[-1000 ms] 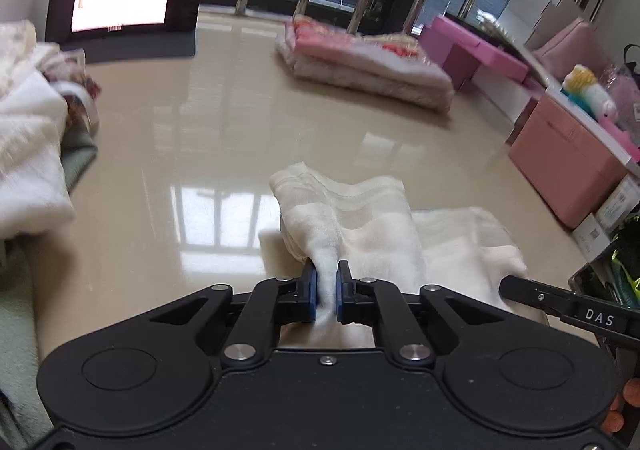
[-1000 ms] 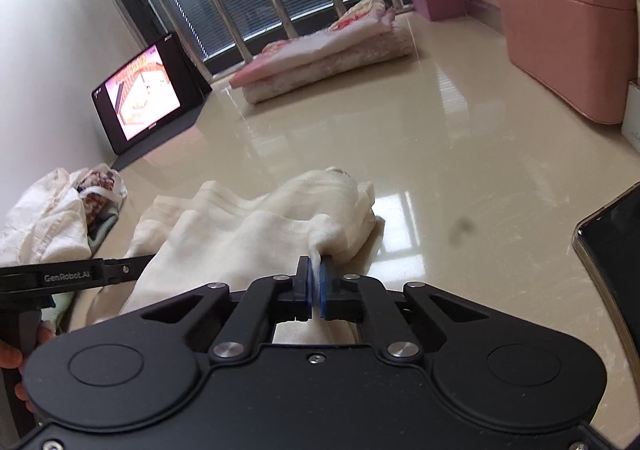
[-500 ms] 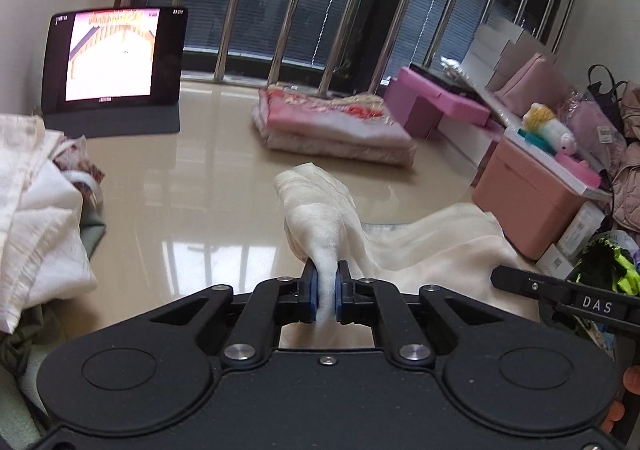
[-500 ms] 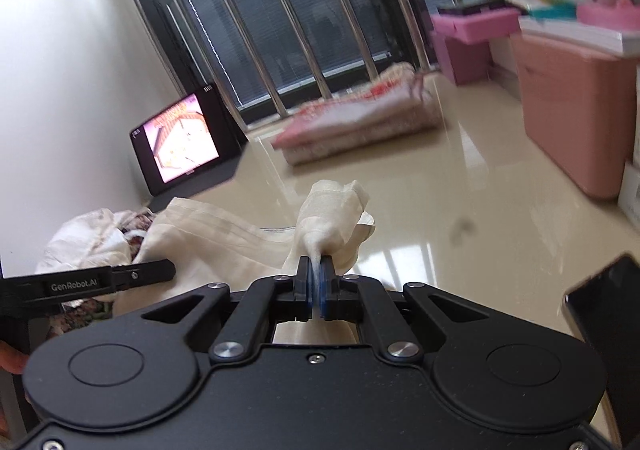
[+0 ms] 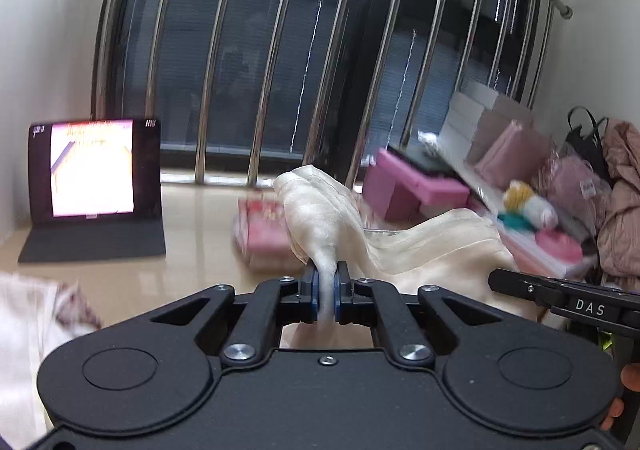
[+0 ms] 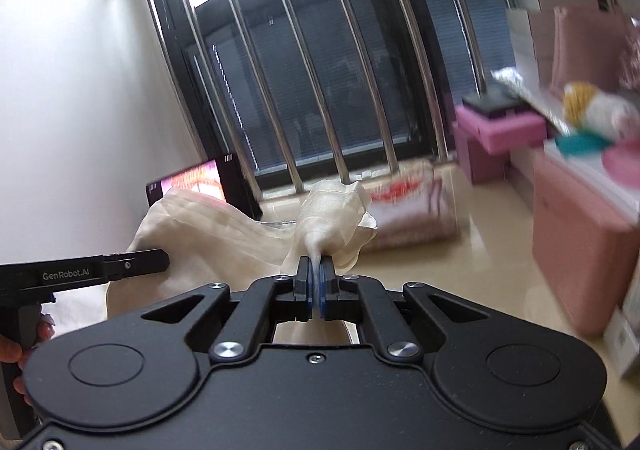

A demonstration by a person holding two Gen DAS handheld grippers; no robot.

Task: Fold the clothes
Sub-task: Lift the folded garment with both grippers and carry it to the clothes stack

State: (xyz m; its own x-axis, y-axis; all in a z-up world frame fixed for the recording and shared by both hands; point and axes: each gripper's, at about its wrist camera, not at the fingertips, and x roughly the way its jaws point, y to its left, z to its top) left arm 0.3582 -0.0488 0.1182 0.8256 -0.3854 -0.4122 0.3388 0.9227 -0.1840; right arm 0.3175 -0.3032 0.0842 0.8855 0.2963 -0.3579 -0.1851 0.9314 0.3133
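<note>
Shiny floor (image 5: 192, 250) wide and bare in middle. Edges busy: tablet (image 5: 94, 169) by left wall, folded pink blanket (image 5: 264, 234) near window bars (image 5: 272, 61), pink boxes (image 6: 580, 234) along right side, pile of clothes (image 5: 24, 330) low left.

Cream cloth (image 5: 328, 217) lay on floor a second ago; now lifted, both grippers higher.

Left gripper (image 5: 326, 290) pinches one end tight. Right gripper (image 6: 316, 290) pinches other end tight. Cloth hangs between them, long way side to side, bunched tips poking up.

Both wrist cameras look forward over their jaws, sharing the barred window (image 5: 280, 49) and tablet (image 6: 200, 181).
</note>
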